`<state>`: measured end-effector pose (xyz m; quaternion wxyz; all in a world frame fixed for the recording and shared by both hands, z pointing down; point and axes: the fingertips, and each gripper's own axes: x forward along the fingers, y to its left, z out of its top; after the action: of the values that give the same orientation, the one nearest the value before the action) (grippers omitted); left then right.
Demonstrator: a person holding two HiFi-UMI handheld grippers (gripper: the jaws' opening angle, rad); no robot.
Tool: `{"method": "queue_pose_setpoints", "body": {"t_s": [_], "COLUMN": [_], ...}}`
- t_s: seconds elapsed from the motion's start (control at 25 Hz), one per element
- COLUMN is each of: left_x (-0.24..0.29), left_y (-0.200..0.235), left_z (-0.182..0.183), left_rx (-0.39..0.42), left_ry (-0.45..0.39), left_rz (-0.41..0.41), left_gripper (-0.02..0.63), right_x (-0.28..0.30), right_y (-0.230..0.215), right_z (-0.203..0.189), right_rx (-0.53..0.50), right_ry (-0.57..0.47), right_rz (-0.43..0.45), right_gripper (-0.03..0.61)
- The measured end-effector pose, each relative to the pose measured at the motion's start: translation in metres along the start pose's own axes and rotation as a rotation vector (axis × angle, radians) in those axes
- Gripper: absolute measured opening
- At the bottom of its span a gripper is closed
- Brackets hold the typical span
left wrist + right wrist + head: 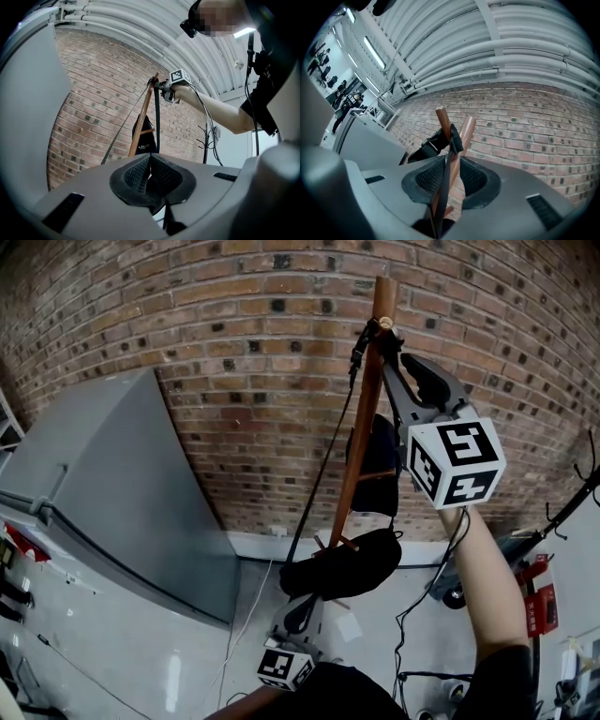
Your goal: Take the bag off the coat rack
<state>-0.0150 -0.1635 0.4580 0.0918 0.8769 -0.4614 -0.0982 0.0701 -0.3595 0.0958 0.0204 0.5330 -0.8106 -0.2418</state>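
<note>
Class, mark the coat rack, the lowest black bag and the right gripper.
coat rack [357, 442]: head view, middle of the wooden pole.
bag [352, 563]: head view, its black body.
right gripper [450, 174]: right gripper view, midway between its jaws.

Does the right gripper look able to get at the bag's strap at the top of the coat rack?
Probably yes: the bag's strap runs between the open jaws of the right gripper, just below the top of the coat rack, with nothing blocking it.
</note>
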Motion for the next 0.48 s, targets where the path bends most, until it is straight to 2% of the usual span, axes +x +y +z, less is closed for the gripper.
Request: {"method": "queue_pose_setpoints", "body": {"t_s": [0.2,0.4,0.48], "left_x": [0.001,0.002,0.001], "left_y": [-0.001,-0.004,-0.003], "left_z": [-0.001,-0.003,-0.001], "left_rx": [-0.005,0.0,-0.002], "left_ry": [0.01,0.009,0.008], "left_rz": [-0.006,-0.019,-0.013], "left_gripper": [0.015,0.015,0.015], "right_x": [-0.001,0.01,0.011], "right_y": [0.004,0.004,0.003], "right_z": [-0.015,-0.018,-0.018], "right_rx": [0.01,0.014,0.048], "right_ry": [0.002,0.046,0.046], "right_rz": [0.003,0.011,0.031], "right_gripper": [0.031,0.028,0.02]}}
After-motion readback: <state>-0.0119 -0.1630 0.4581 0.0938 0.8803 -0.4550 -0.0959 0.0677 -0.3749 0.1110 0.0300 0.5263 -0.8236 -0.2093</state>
